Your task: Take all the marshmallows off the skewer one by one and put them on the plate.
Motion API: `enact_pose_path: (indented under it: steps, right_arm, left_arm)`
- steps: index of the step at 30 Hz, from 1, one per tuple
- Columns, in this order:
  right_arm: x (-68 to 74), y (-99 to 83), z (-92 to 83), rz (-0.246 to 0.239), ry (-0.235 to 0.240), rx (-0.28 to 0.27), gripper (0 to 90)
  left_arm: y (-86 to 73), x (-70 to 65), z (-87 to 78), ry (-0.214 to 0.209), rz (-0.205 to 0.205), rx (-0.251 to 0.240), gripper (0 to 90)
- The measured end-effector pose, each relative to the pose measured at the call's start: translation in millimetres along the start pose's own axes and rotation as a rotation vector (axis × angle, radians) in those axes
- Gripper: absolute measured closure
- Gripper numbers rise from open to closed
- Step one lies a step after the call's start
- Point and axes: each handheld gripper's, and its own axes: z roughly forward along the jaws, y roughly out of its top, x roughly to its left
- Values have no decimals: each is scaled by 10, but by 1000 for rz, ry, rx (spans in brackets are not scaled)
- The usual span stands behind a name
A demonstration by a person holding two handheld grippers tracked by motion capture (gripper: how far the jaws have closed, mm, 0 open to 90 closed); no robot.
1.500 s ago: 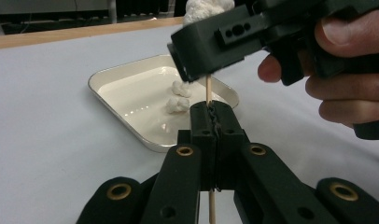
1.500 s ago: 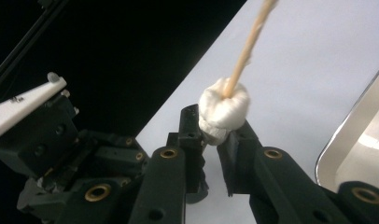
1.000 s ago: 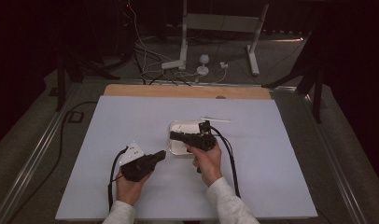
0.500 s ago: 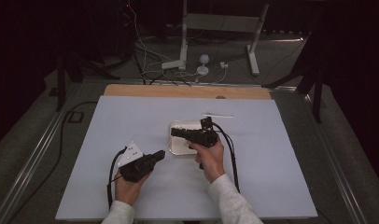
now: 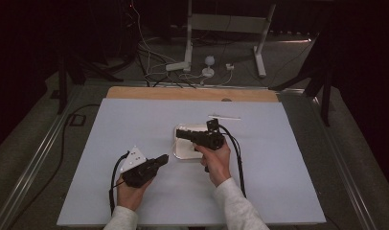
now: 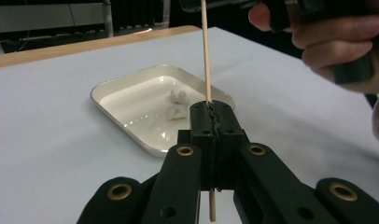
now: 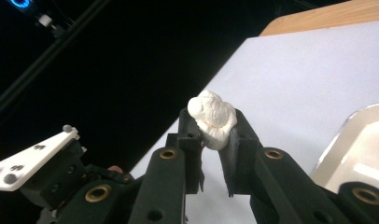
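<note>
My left gripper [image 6: 212,109] is shut on a thin wooden skewer [image 6: 206,51] that stands upright between its jaws. Behind it lies a shallow white tray [image 6: 114,85] with two white marshmallow pieces [image 6: 177,104] in it. My right gripper [image 7: 211,125] is shut on a white marshmallow [image 7: 212,112], pinched between its pads. In the high view the right gripper [image 5: 179,132] hovers over the tray [image 5: 179,154], pointing left, and the left gripper [image 5: 164,157] sits just left of the tray, near the front. The skewer's top reaches up close to the right gripper.
A pale blue-white sheet [image 5: 111,124] covers the table, with a wooden strip [image 5: 183,94] along its far edge. A second thin stick [image 5: 224,117] lies beyond the tray. Cables [image 5: 238,158] trail from both grippers toward the front. Stands and wires fill the dark floor behind.
The right gripper, still holding the marshmallow, has shifted slightly over the tray. The left gripper with the skewer has stayed where it was.
</note>
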Motion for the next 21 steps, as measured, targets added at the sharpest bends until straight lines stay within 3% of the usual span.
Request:
enact_pose_path:
  steps: [21]
  right_arm:
    - [-59, 21, 16, 3, -22, -3, 779]
  left_arm:
    - [-58, 14, -13, 17, 5, 23, 900]
